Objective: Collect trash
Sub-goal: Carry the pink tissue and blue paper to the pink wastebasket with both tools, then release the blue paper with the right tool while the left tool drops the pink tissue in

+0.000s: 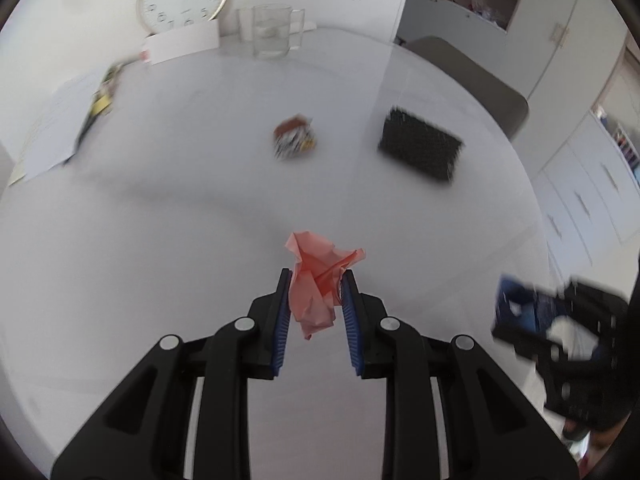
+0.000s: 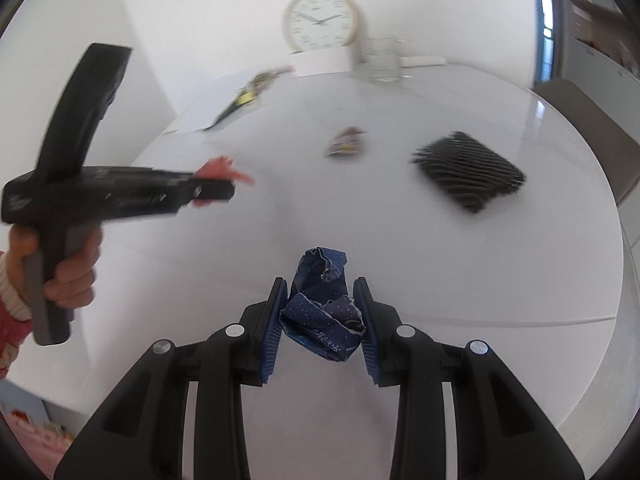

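Motion blurs the crumpled wrapper (image 1: 294, 142) and the black mat (image 1: 419, 148) on the worktop (image 1: 160, 220); the wrapper's print is unreadable.

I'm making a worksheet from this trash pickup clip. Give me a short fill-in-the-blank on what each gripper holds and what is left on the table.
1. The left gripper is shut on a crumpled wad of ____ paper.
2. The right gripper is shut on a crumpled piece of dark ____ paper.
3. A crumpled snack wrapper lies on the white table, to the left of the ____ square mat.
4. Behind the glass mug, a round ____ leans against the wall.

Missing words: pink; blue; black; clock
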A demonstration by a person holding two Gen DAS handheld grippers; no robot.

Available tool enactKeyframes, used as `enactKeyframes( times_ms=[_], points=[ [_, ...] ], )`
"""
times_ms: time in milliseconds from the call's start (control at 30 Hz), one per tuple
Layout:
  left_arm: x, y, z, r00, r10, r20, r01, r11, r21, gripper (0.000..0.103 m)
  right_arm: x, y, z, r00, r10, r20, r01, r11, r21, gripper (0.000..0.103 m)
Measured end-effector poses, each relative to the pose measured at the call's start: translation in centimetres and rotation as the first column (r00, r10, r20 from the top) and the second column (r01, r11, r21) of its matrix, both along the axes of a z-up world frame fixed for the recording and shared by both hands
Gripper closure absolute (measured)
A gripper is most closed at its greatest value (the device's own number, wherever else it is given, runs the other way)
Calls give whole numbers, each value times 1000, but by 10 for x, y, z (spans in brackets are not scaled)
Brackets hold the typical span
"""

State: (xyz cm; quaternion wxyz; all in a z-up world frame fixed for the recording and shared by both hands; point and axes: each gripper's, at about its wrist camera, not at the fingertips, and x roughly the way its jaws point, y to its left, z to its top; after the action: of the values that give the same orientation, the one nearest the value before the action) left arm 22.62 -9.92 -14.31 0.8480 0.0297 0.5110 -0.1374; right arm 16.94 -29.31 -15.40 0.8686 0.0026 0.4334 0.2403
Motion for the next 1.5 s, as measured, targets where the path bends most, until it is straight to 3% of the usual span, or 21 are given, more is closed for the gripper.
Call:
enactKeyframes(
  times_ms=[167, 467, 733, 933, 967, 1000, 1100, 1233, 1500],
  points=[
    [-95, 44, 19, 999, -17, -28, 18, 999, 34, 78, -72, 57, 12, 995, 84, -46, -83, 996, 11, 68],
    [-236, 138, 26, 997, 22, -79, -21, 1000, 6, 78, -188, 151, 9, 973, 188, -135, -185, 982, 37, 68],
    [-304, 187, 6, 990, 57, -129, -57, 998, 6, 78, -247, 203, -12, 953, 241, -185, -243, 970, 14, 67],
    [-324, 216, -7, 983, 114, -147, -111, 993, 26, 78, -252, 234, -77, 922, 288, -260, -314, 947, -64, 65],
    [-326, 219, -8, 981, 123, -150, -121, 992, 27, 78, -249, 238, -87, 917, 296, -268, -325, 943, -72, 59],
    [-327, 223, -9, 979, 132, -155, -130, 991, 24, 78, -248, 241, -93, 915, 300, -271, -333, 939, -83, 41],
    [-334, 232, -16, 972, 155, -176, -154, 988, 20, 78, -247, 251, -110, 925, 292, -244, -336, 928, -159, 2],
    [-339, 234, -21, 967, 166, -193, -168, 986, 5, 78, -238, 255, -119, 914, 297, -277, -344, 928, -141, 2],
    [-343, 228, -26, 966, 146, -211, -156, 987, -30, 78, -253, 235, -110, 923, 266, -277, -313, 939, -144, 2]
  ],
)
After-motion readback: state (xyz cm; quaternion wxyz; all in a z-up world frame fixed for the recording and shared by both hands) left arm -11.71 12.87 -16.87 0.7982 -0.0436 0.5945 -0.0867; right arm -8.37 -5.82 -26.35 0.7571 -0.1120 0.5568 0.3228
